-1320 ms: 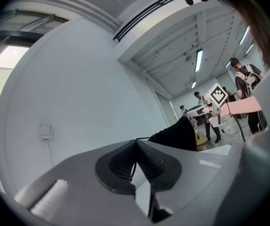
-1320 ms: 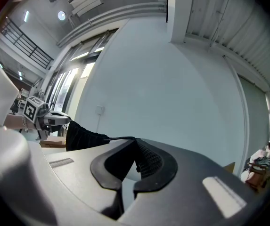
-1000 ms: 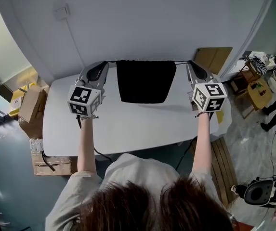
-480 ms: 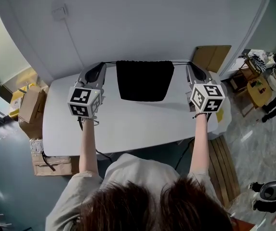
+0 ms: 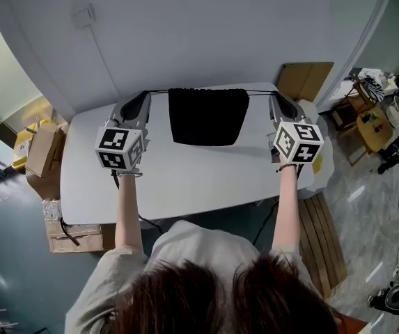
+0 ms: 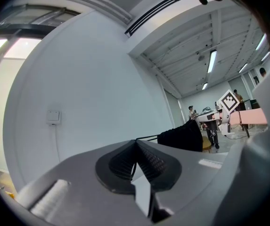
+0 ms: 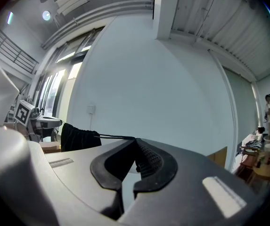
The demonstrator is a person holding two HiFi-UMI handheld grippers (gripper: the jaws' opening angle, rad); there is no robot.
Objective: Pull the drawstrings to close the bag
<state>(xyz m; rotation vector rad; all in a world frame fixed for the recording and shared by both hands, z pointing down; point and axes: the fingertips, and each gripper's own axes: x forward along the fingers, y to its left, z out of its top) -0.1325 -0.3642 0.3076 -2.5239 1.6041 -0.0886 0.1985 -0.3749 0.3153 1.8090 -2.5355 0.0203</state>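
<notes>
I have the left tongs [image 5: 147, 93] and the right tongs [image 5: 274, 94] both held out level over the far edge of the table [image 5: 185, 179], well apart from each other. The black bag [image 5: 208, 117] sits midway between them, touching neither one.

From each top corner of the bag a thin black cord runs sideways into a pair of tongs. The left drawstring [image 5: 160, 90] goes to the left tongs and the right drawstring [image 5: 260, 93] to the right tongs. Both cords look straight and taut, in line with the bag's top edge.

In the left gripper view my left tongs are pinched tight on the left drawstring [image 6: 146, 138], with the ribbed pads [image 6: 151, 163] meeting at the tip. The cord leaves that tip and leads to the bag [image 6: 184, 136], off to the right of the jaws. In the right gripper view my right tongs are closed just as tightly on the right drawstring [image 7: 116, 136]. There the bag [image 7: 78, 136] is off to the left, hanging below the cord.

The bag's mouth is gathered narrower than the stretch between the tongs. I cannot tell whether its lower edge rests on the table.
</notes>
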